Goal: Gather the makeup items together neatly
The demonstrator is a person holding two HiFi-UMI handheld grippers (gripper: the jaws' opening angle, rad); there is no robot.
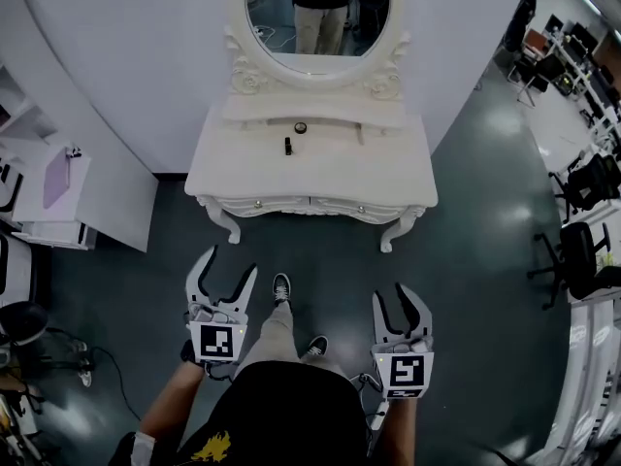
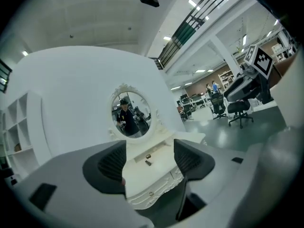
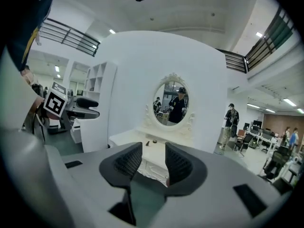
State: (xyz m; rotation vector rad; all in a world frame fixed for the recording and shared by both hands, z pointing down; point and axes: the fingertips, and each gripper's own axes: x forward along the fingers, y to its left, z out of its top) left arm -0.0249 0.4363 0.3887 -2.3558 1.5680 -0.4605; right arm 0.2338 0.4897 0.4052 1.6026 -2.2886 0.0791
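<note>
A white dressing table [image 1: 310,178] with an oval mirror [image 1: 320,13] stands ahead of me, across a stretch of floor. Two small dark makeup items lie on its top: a round one [image 1: 300,127] near the mirror and a short tube [image 1: 287,145] just in front of it. My left gripper [image 1: 231,262] hangs open and empty over the floor, well short of the table. My right gripper [image 1: 392,297] is also open and empty, with a narrower gap. The left gripper view frames the round item [image 2: 148,156] and tube [image 2: 147,163] between its pads. The right gripper view shows the tube [image 3: 147,144] far off.
A white shelf unit [image 1: 58,192] stands at the left and office chairs [image 1: 582,250] at the right. The person's shoes [image 1: 281,287] are on the dark green floor [image 1: 466,260] between the grippers. Other people stand far off in the right gripper view [image 3: 231,120].
</note>
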